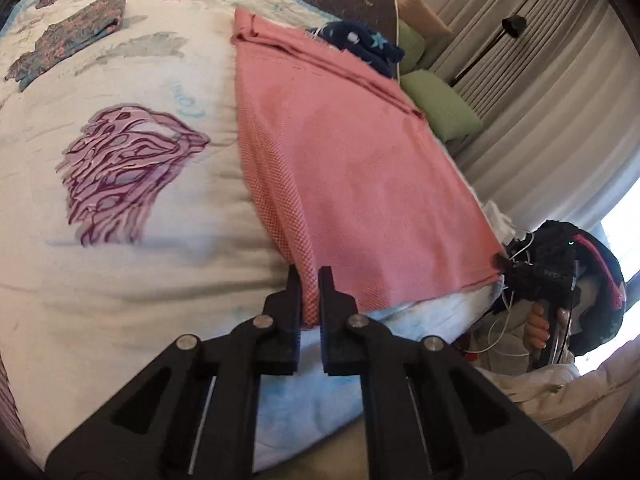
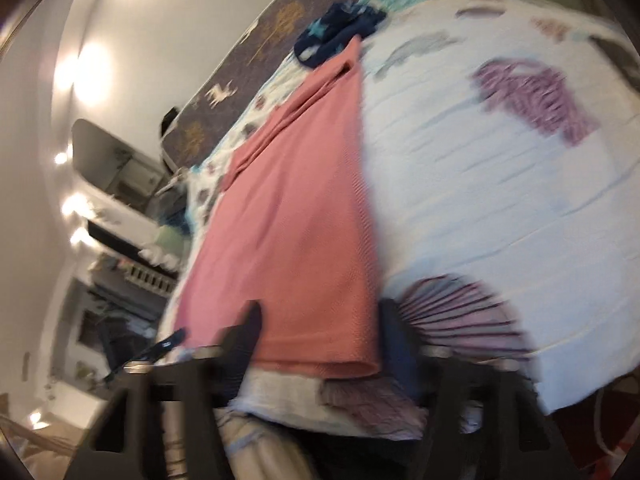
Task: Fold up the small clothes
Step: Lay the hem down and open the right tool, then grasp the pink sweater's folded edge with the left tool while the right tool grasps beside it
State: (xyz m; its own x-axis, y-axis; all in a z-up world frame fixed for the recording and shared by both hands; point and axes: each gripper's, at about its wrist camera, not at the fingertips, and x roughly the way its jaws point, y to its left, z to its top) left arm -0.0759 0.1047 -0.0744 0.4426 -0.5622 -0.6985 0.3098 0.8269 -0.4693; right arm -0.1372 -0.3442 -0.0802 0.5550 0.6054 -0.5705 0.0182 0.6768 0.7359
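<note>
Pink knit cloth (image 1: 352,168) lies flat on the bed (image 1: 140,280) — its long axis running from the near edge toward the far pillows. Left tool (image 1: 309,280) is clamped on its near left corner; right tool (image 2: 320,320) looks spread around the near hem, though blurred.

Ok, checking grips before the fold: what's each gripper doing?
Left gripper: shut on the pink cloth.
Right gripper: open, jaws astride the cloth's edge.

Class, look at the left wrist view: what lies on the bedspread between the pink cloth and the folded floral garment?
Only bare bedspread with printed shapes lies between the pink cloth and the folded floral garment.
</note>
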